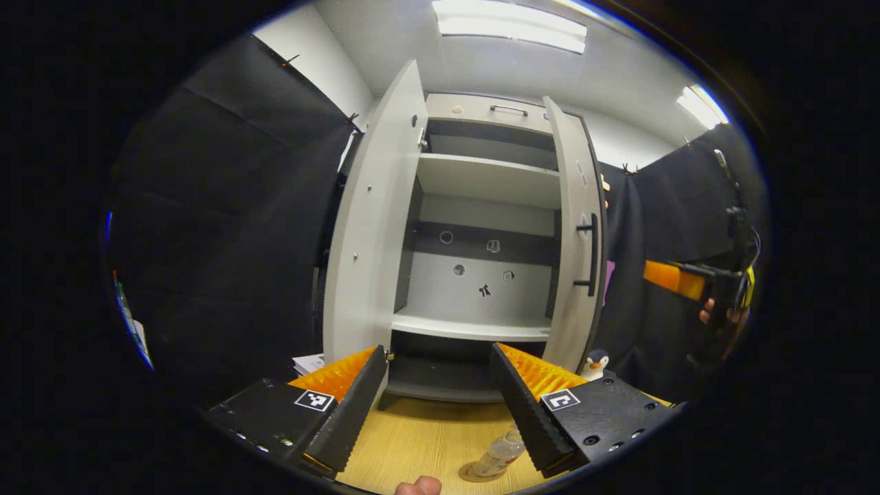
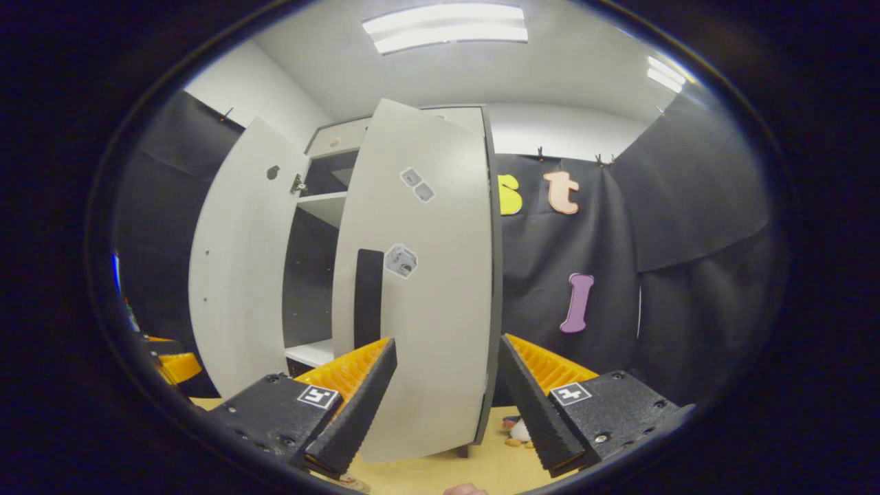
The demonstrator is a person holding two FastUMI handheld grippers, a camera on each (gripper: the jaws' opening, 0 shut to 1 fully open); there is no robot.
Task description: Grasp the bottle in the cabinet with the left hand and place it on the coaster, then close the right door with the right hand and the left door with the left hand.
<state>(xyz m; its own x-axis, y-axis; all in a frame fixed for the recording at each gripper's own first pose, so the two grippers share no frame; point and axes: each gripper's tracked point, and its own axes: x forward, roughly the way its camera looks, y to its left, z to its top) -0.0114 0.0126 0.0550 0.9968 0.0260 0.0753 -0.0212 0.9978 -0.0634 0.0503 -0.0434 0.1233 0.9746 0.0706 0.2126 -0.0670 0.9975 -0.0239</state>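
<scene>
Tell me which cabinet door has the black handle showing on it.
The right door: a black handle runs down its outer face. The left door shows its bare inner face, with no handle visible.

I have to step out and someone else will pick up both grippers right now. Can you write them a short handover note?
Left gripper: open, holding nothing, low over the table, facing the cabinet.
Right gripper: open, holding nothing, facing the outer face of the right door.
Bottle: out of the cabinet, standing on the coaster.
Done: bottle placed.
Left: close the right door, which stands partly open, with the right gripper, then the left door, wide open, with the left gripper.
</scene>
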